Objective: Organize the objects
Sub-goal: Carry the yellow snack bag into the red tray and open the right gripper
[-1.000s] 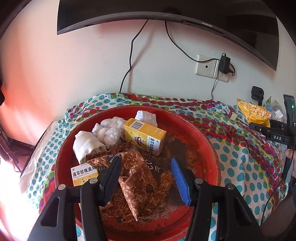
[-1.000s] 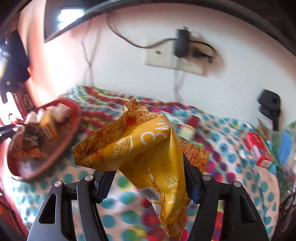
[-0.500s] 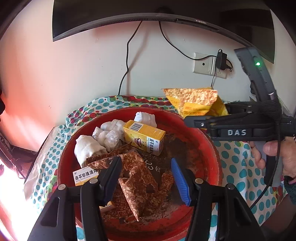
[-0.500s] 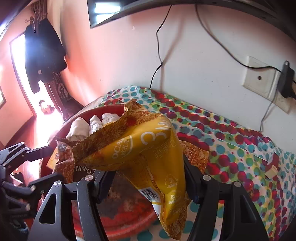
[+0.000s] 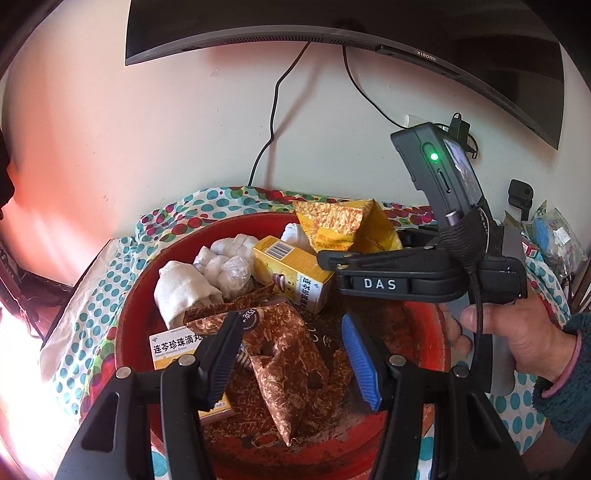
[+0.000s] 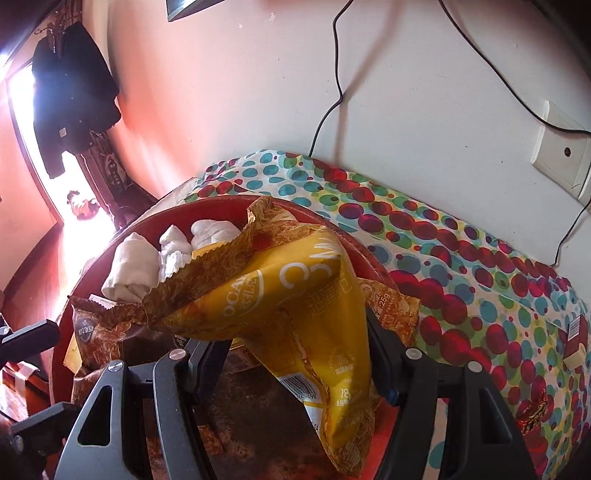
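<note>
A round red tray [image 5: 147, 288] on the dotted cloth holds white cloth bundles [image 5: 184, 288], a yellow box [image 5: 295, 273], a white-and-yellow medicine box [image 5: 173, 347] and brown snack packets [image 5: 284, 354]. My left gripper [image 5: 291, 332] hangs open just above the brown packets, with nothing between its blue pads. My right gripper [image 6: 291, 343] is shut on a crumpled yellow snack bag [image 6: 295, 295]. It holds the bag above the tray's far right side. The left wrist view shows that right gripper [image 5: 332, 254] from the side, with the yellow bag [image 5: 343, 225] sticking up behind the yellow box.
A curved monitor [image 5: 332, 22] hangs on the wall above, its cables running down to a socket [image 6: 561, 155]. The polka-dot cloth [image 6: 443, 251] stretches to the right, with a small red box [image 6: 576, 339] and more packets [image 5: 554, 236] at its far end.
My right gripper has carried the yellow bag leftward from over the dotted cloth to above the red tray, turning as it went. The left gripper has stayed in place, still open.
</note>
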